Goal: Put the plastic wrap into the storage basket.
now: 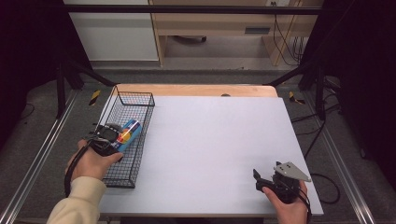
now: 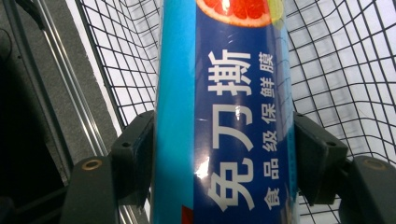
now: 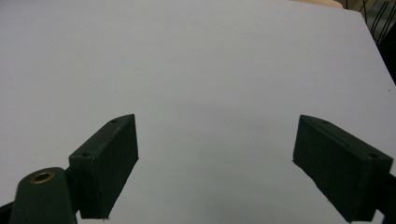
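A blue box of cling film (image 1: 128,133) with Chinese lettering and a grapefruit picture lies in the black wire basket (image 1: 138,103) at the table's left edge. My left gripper (image 1: 113,139) is shut on this cling film box (image 2: 224,121), its two jaws pressed against the box's sides over the basket's mesh (image 2: 341,79). My right gripper (image 1: 261,179) rests near the table's front right corner, held by a hand, jaws wide apart. In the right gripper view the right gripper (image 3: 215,163) has nothing between its jaws, just the white table surface (image 3: 196,60).
The white table top (image 1: 219,144) stretches between the basket and the right hand. A wooden strip (image 1: 196,90) runs along the far edge. Beyond it stand a cabinet and a wooden shelf on the floor; metal rails flank the table.
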The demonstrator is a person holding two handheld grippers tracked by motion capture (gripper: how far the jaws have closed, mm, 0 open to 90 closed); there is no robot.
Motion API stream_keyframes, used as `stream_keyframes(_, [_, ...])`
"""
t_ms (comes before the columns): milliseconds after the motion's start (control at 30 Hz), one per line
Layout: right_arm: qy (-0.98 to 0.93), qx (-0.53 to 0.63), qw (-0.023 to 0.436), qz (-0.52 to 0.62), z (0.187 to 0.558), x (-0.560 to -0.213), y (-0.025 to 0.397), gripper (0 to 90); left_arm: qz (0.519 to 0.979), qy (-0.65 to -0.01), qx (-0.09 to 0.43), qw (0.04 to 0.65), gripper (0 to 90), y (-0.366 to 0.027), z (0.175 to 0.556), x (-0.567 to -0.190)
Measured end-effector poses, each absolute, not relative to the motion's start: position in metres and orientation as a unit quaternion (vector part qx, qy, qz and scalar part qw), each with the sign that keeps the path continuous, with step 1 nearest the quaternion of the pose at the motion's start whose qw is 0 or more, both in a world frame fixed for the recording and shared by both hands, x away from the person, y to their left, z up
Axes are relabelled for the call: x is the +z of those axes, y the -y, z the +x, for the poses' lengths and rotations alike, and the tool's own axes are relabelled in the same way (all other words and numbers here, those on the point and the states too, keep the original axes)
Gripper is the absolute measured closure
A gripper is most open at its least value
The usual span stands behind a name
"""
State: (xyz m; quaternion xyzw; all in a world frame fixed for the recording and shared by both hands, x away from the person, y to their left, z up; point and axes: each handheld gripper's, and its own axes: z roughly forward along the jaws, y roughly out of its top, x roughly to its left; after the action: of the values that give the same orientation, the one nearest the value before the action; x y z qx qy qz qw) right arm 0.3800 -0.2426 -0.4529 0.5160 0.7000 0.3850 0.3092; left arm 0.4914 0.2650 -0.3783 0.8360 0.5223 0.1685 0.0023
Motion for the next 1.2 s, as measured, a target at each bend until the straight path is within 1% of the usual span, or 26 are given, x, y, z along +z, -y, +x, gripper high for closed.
stream_keyframes(500, [-0.702, 0.385, 0.306, 0.515, 0.38, -0.453, 0.242, 14.2, 0.842, -0.518, 0.15, -0.016, 32.0, -0.263, 0.497, -0.38])
stream_keyframes(900, [-0.703, 0.383, 0.304, 0.516, 0.38, -0.454, 0.241, 14.2, 0.841, -0.522, 0.141, -0.012, 31.8, -0.264, 0.499, -0.381])
stream_keyframes(967, [-0.703, 0.383, 0.304, 0.516, 0.38, -0.454, 0.242, 14.1, 0.843, -0.517, 0.146, -0.011, 31.4, -0.264, 0.498, -0.38])
stream_keyframes(1033, [-0.704, 0.383, 0.304, 0.516, 0.38, -0.454, 0.242, 13.7, 0.84, -0.518, 0.159, 0.009, 26.7, -0.263, 0.496, -0.375])
stream_keyframes(1100, [-0.704, 0.382, 0.303, 0.516, 0.38, -0.455, 0.242, 13.6, 0.841, -0.516, 0.163, 0.016, 24.4, -0.264, 0.493, -0.372])
stream_keyframes(1200, [-0.704, 0.382, 0.304, 0.516, 0.38, -0.455, 0.242, 13.6, 0.843, -0.505, 0.183, 0.031, 18.7, -0.262, 0.485, -0.365])
